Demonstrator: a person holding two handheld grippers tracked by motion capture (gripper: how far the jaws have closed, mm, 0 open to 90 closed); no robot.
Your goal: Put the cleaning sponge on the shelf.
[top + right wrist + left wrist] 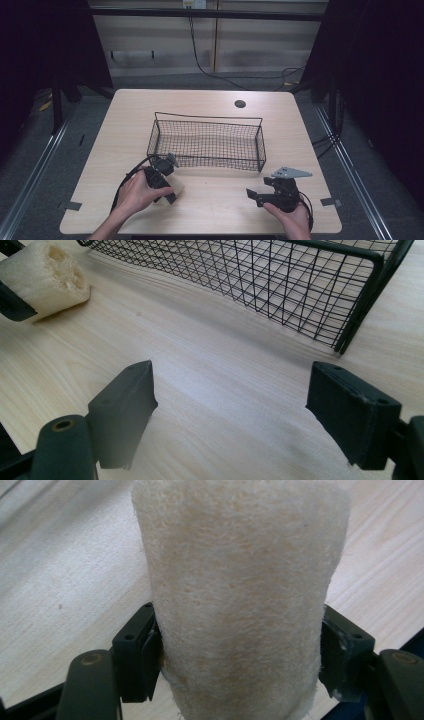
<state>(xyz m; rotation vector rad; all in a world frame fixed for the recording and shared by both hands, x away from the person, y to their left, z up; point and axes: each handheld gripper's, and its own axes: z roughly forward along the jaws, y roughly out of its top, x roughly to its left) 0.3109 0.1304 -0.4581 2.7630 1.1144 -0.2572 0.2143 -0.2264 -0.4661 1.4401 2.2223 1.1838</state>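
Note:
A pale, fibrous loofah piece [240, 595] stands between the jaws of my left gripper [240, 655], which is shut on its lower part. In the high view the left gripper [171, 192] holds the loofah [177, 187] low over the table's front left, just in front of the black wire basket [207, 118]. My right gripper [251, 195] sits at the front right, open, with nothing between its jaws. In the right gripper view that gripper [230, 410] is over bare wood, with the loofah [47, 275] at the upper left and the basket [250, 280] ahead.
The light wooden table [210, 210] has a round cable hole [240, 104] at the back. Grey tape marks lie at its front left edge [72, 205] and front right edge [330, 202]. Dark floor and cables surround the table.

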